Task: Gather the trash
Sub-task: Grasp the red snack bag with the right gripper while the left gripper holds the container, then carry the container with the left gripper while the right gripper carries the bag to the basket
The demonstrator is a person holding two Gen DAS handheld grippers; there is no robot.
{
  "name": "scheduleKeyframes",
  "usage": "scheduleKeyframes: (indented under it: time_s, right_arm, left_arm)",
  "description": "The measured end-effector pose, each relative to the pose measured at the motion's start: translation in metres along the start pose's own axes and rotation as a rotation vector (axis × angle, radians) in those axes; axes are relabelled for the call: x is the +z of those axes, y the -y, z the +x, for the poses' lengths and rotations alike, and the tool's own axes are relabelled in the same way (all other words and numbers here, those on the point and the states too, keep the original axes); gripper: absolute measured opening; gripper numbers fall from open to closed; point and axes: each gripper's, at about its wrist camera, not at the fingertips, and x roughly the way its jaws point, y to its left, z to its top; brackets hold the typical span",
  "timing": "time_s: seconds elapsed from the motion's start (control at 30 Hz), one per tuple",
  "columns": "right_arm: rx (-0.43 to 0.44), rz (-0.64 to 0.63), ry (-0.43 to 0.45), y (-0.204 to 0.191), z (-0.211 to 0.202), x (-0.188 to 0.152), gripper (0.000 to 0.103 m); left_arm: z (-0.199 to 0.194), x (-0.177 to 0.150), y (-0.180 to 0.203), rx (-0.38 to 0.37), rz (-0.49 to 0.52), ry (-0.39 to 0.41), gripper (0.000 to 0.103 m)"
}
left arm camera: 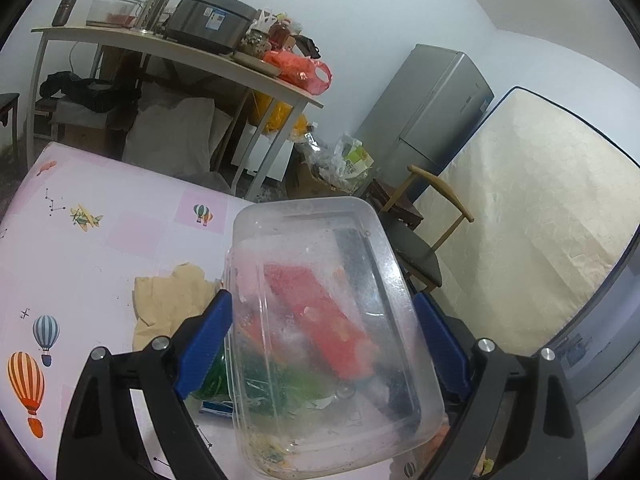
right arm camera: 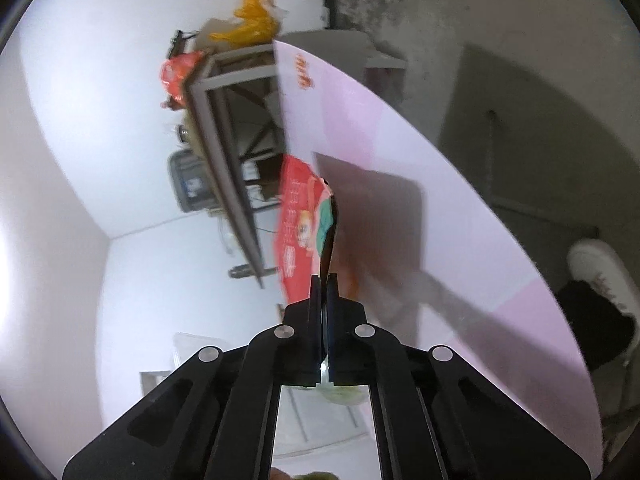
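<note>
I can't read any words here. The red wrapper (right arm camera: 298, 216) has rows of tiny print, too blurry to make out. The grey cooker (left arm camera: 212, 18) has a blue sticker, too small to read.

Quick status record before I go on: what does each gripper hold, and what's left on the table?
left gripper: shut on clear plastic container, blue fingers pressing both sides
container state: tilted, greasy, food residue inside
right gripper: shut on red wrapper, pinched at its edge
table: pink balloon-print cover
left on table: crumpled brown paper, green packaging beneath the container
</note>
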Motion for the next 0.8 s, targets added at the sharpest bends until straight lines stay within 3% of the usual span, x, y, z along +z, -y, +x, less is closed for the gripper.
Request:
scheduleKeyframes:
  time_s: [0.13, 0.33, 0.8]
  right_arm:
    - [0.066, -0.028, 0.037, -0.009, -0.017, -0.001, 0.0]
    - [0.098, -0.066, 0.113, -0.028, -0.048, 0.007, 0.0]
    - [0.094, -0.109, 0.276, -0.039, -0.124, 0.007, 0.0]
  left_arm:
    - [0.0, -0.005, 0.0, -0.009, -0.017, 0.005, 0.088]
    - [-0.004, -0.008, -0.002, -0.017, -0.023, 0.023, 0.088]
    - [0.006, -0.012, 0.01, -0.07, -0.009, -0.005, 0.087]
